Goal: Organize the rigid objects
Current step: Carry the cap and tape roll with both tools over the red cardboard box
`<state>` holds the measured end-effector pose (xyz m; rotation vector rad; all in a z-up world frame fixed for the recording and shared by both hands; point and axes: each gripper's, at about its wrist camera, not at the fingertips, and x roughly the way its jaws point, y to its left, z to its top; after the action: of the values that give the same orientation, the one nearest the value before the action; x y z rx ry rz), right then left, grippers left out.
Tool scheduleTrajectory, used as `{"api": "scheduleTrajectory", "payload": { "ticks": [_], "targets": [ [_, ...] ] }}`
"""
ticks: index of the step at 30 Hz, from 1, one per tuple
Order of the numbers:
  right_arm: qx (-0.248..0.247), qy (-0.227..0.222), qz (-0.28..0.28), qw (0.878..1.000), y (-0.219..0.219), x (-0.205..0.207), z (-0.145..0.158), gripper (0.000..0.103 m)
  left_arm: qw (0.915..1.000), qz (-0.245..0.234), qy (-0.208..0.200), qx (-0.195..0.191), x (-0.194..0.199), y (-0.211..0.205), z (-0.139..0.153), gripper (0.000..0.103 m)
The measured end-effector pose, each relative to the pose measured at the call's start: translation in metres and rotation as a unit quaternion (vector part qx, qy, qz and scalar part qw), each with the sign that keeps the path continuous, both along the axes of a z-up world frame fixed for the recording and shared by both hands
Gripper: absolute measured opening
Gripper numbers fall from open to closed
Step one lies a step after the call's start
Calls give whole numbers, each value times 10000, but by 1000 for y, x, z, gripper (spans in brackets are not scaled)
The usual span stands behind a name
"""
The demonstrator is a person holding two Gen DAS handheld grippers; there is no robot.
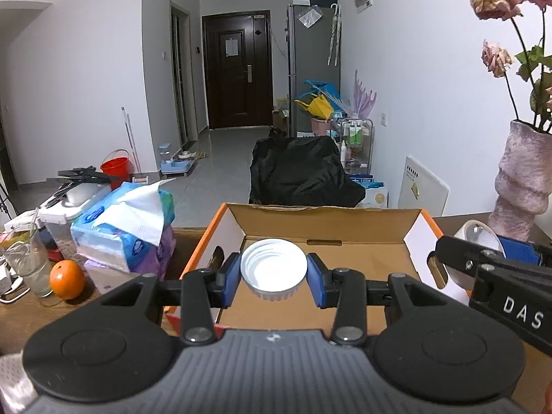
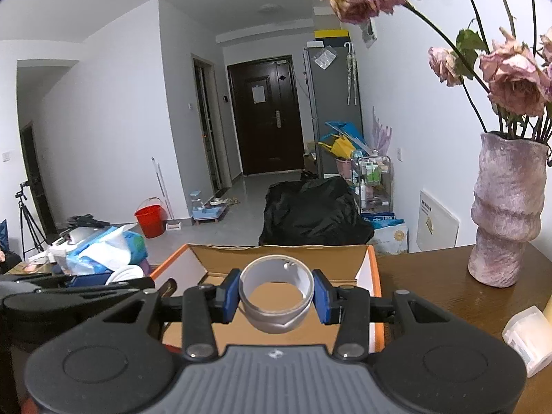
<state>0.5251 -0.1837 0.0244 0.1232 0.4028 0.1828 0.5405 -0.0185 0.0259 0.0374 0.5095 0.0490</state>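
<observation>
My left gripper (image 1: 273,277) is shut on a white ribbed jar lid (image 1: 273,269), held open side up above the floor of an open cardboard box (image 1: 376,262) with orange edges. My right gripper (image 2: 276,295) is shut on a grey tape roll (image 2: 276,321), held above the same box (image 2: 374,276) near its right wall. The right gripper also shows at the right edge of the left wrist view (image 1: 496,272), with the tape roll (image 1: 477,238) in it. The left gripper's arm shows at the left of the right wrist view (image 2: 69,293).
A pink vase (image 2: 507,210) with dried roses stands on the wooden table (image 2: 431,276) right of the box. Tissue packs (image 1: 124,227), an orange (image 1: 66,278) and a glass (image 1: 27,262) sit left of it. A small white plastic box (image 2: 528,334) lies at the right.
</observation>
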Motion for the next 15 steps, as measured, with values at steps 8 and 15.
{"api": "scheduleTrajectory", "payload": {
  "ticks": [8,15],
  "targets": [
    [-73,225,-48,9997,-1,25,-14,42,9997,70,131,212,29,-11,-12,42],
    [-185,257,-26,9995,4,36,-25,42,9984,348,323,302,56,-8,-31,42]
  ]
}}
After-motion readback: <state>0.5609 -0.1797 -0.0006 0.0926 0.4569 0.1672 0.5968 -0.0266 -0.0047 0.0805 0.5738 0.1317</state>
